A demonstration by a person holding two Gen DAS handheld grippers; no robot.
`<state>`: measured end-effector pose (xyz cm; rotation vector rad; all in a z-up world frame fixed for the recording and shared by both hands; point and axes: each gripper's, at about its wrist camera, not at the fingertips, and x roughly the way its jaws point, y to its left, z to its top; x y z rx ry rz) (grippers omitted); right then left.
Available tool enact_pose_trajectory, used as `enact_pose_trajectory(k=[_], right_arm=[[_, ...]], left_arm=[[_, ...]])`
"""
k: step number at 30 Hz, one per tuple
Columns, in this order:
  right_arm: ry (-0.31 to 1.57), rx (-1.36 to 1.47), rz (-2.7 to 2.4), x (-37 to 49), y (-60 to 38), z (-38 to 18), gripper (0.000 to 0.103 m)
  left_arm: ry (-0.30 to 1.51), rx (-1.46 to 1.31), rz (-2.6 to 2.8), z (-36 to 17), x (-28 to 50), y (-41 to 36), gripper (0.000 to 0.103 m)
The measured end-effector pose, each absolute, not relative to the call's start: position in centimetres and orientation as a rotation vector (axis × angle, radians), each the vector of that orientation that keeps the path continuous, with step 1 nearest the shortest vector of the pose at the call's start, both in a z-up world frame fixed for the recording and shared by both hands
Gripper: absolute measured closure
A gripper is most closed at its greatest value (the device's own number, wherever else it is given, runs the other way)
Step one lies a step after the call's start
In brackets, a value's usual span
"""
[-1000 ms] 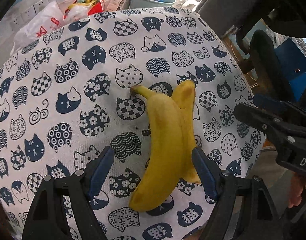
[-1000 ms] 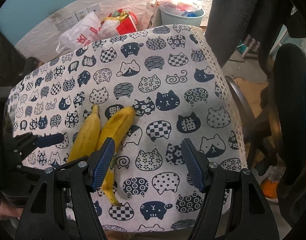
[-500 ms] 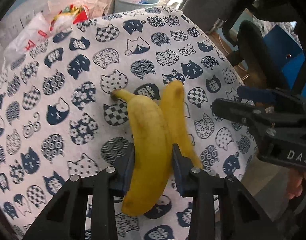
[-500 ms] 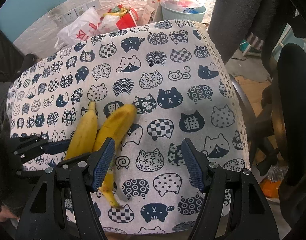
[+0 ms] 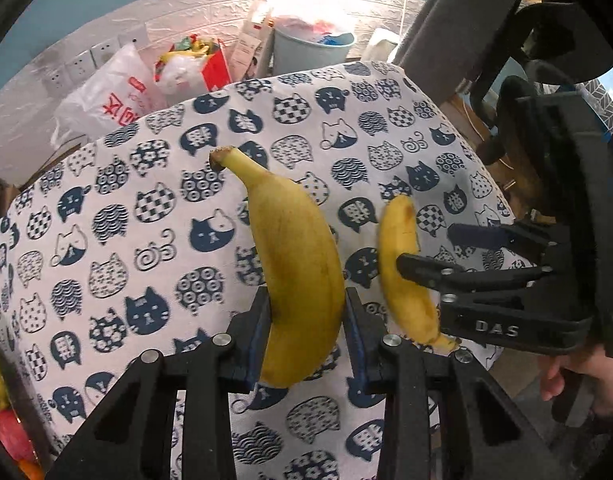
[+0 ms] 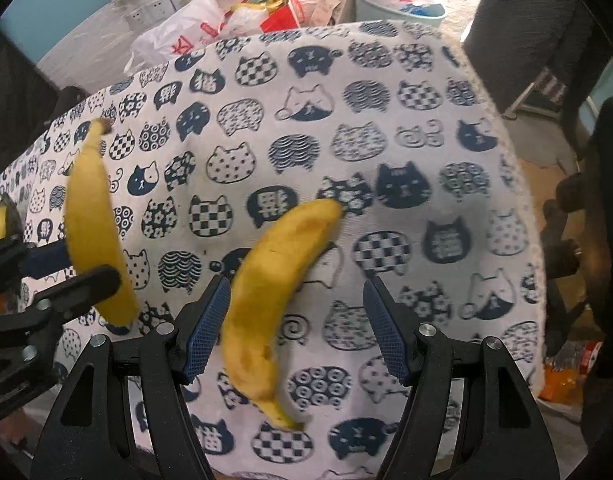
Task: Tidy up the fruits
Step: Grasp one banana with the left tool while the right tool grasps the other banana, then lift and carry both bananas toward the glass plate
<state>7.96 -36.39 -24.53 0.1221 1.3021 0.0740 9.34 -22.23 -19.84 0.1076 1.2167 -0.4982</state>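
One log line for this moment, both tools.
left tool: shut on banana | right tool: open, astride second banana | second banana: on cloth

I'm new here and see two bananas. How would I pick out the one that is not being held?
Start at the table under the cat-print cloth. Two bananas are near its front edge, each between a pair of black fingers with blue pads. The loose banana lies flat on the cloth between the wide-open right gripper, whereas its neighbour is clamped in the left gripper.
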Motion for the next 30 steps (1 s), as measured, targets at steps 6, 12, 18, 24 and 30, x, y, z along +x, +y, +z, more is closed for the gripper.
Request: enact_pose_trajectory(k=[6, 12, 18, 24, 30], right_arm=[[1.320, 0.101, 0.072, 8.4, -34.5, -26.1, 0.034], [1.331, 0.129, 0.059, 8.5, -34.3, -27.5, 0.041], [1.325, 0.132, 0.071, 8.1, -34.2, -27.9, 0.063], [1.298, 0.098, 0.084, 7.9, -33.9, -27.1, 0.070], [1.254, 0.057, 0.106, 7.5, -32.5, -25.6, 0.070]], left_arm=[[1.204, 0.107, -0.486, -19.3, 9.0, -20.9, 0.068], [1.197, 0.104, -0.477, -19.0, 8.7, -20.2, 0.068], [1.196, 0.106, -0.466, -18.8, 8.6, -19.8, 0.068], [1.187, 0.107, -0.457, -18.4, 8.4, -19.4, 0.068], [1.184, 0.106, -0.441, -18.2, 8.4, -19.1, 0.068]])
